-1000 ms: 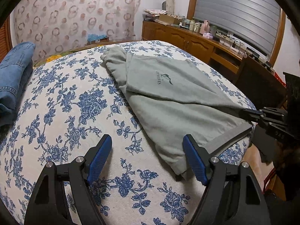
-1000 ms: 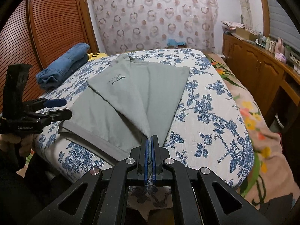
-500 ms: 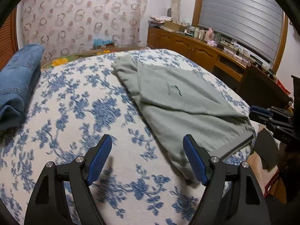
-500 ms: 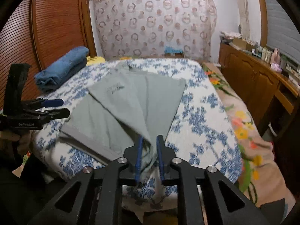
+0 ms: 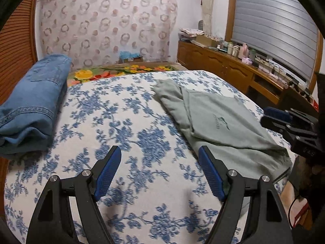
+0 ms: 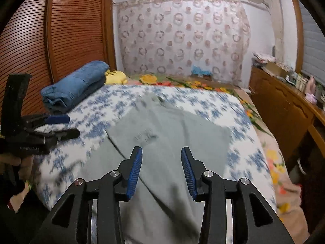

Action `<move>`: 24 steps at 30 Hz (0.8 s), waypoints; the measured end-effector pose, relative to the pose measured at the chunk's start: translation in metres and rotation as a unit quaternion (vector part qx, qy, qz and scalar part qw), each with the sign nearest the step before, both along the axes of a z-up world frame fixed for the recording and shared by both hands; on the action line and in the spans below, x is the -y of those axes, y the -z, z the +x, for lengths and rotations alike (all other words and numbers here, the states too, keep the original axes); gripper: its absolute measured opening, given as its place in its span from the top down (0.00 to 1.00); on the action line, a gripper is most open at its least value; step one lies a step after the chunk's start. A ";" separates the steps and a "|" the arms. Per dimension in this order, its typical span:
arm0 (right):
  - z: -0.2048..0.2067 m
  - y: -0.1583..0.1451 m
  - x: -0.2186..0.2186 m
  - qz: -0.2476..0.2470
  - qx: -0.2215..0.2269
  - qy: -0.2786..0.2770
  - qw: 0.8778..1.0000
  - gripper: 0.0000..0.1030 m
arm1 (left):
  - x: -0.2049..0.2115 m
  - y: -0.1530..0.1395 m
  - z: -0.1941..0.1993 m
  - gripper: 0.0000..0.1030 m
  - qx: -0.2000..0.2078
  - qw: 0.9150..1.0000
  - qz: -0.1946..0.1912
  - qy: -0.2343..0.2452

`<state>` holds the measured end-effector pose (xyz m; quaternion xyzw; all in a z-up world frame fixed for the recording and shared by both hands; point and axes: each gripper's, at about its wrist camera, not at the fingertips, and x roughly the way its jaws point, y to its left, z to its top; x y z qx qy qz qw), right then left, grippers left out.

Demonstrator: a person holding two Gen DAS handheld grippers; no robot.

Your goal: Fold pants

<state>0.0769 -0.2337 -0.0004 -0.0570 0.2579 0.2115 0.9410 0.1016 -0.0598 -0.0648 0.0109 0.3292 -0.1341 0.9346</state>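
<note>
— Since the bed fills most of both views, what covers it?

— A white sheet with blue flowers. A strip of bright flowered blanket shows past its far end, before the patterned curtain on the back wall.

— And along the sides?

— A slatted wooden wardrobe on one side, a low wooden cabinet cluttered with bottles and boxes on the other, under a grey shutter.

— Where are the pants?

— The grey pants lie on the sheet toward the cabinet side, folded over themselves, with a small dark logo on the top layer. One narrow end points to the curtain; the broad end reaches the near edge of the bed and hangs slightly over it.

— Anything else on the bed?

— Folded jeans at the wardrobe side, well apart from the pants. In the right wrist view something yellow sits just behind them.

— The left gripper?

— The left gripper hovers over bare sheet, fingers wide apart, nothing between them. Its right finger is just beside the pants' edge.

— The right gripper?

— The right gripper is above the pants, its jaws having just been opening. They stand moderately apart, blue pads clear of the cloth, with the fabric lying below them and not pinched.
</note>
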 end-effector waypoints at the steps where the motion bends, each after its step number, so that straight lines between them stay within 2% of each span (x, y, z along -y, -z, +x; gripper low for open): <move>1: 0.005 0.000 -0.004 0.001 0.002 -0.003 1.000 0.60 | -0.002 -0.001 0.000 0.23 0.003 1.000 0.001 -0.003; 4: 0.017 0.000 -0.016 0.007 0.010 -0.007 1.000 0.60 | -0.007 -0.001 0.001 0.23 0.005 1.000 -0.002 -0.007; 7: 0.030 0.005 -0.031 -0.006 0.012 -0.015 1.000 0.60 | -0.010 -0.002 0.001 0.23 0.005 1.000 -0.005 -0.010; 11: 0.048 0.011 -0.040 -0.015 -0.016 -0.031 0.999 0.60 | -0.013 -0.002 0.002 0.23 0.005 1.000 -0.007 -0.013; 14: 0.061 0.014 -0.049 -0.038 -0.018 -0.027 0.999 0.60 | -0.015 -0.001 0.003 0.23 0.005 1.000 -0.009 -0.014; 19: 0.081 0.016 -0.061 -0.053 -0.051 -0.059 0.996 0.60 | -0.018 -0.001 0.003 0.23 0.004 1.000 -0.009 -0.018; 24: 0.090 0.019 -0.073 -0.070 -0.066 -0.083 0.992 0.60 | -0.020 0.000 0.004 0.23 0.002 1.000 -0.011 -0.021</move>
